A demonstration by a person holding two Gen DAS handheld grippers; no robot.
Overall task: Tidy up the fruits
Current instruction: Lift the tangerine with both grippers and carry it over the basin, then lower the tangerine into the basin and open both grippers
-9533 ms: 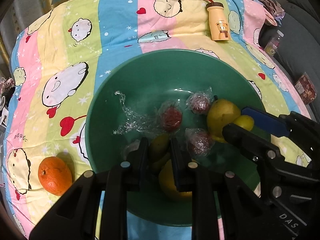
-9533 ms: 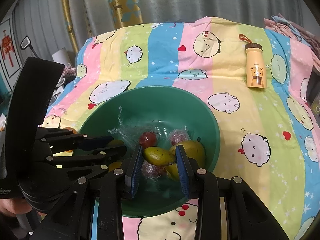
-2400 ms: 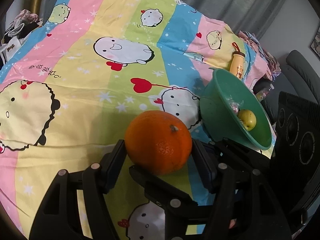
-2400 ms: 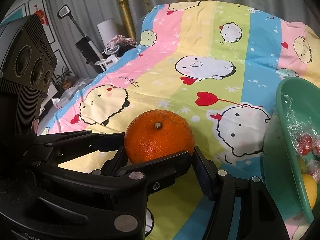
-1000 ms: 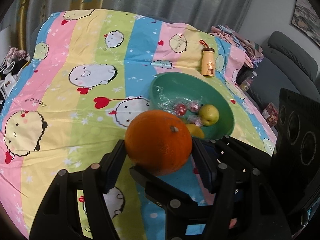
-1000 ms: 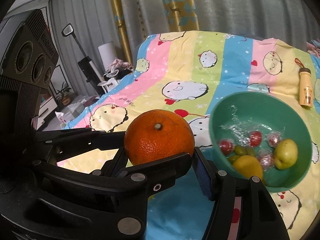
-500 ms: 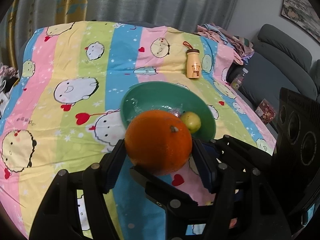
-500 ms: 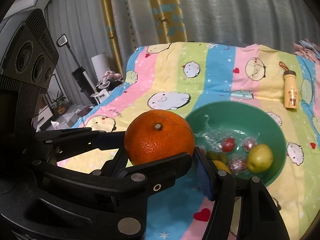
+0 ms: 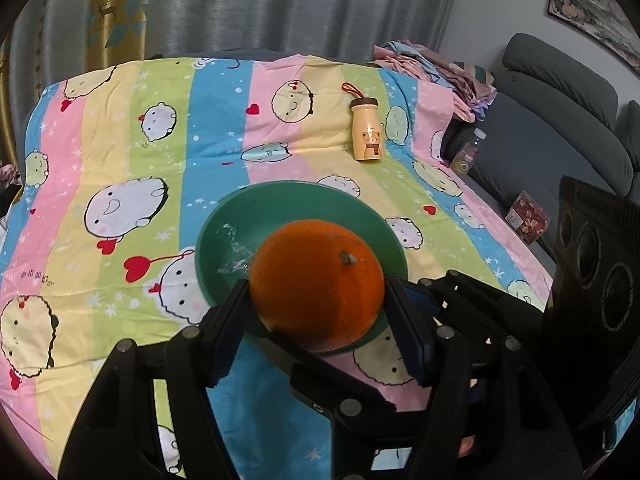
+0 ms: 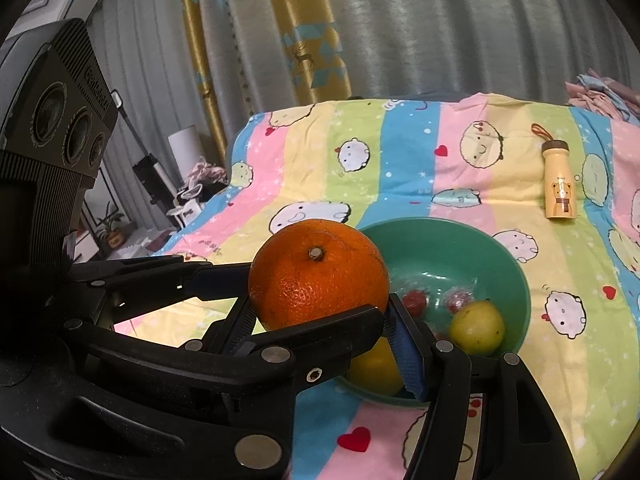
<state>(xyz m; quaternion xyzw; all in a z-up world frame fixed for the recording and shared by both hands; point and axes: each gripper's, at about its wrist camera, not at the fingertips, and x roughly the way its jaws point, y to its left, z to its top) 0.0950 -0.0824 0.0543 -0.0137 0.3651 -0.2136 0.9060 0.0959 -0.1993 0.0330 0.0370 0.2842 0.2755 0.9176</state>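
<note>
left wrist view: both my grippers (image 9: 316, 312) (image 10: 320, 316) pinch the orange (image 9: 317, 285) over the bowl (image 9: 280, 204); uneven release drops it onto the yellow fruit (image 10: 477, 327).

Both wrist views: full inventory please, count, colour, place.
orange: 1, orange, clamped between both grippers, in front of the bowl
bowl: 1, green, on the bedsheet
pear: 1, yellow-green, in the bowl
yellow fruit: 1, in the bowl at its near rim, partly hidden
wrapped red fruits: at least 2, in the bowl
bottle: 1, yellow with bear print, lying beyond the bowl
bedsheet: 1, pastel cartoon stripes
sofa: 1, grey, right
curtains: grey and gold, behind
left gripper: black, shut on orange
right gripper: black, shut on orange
</note>
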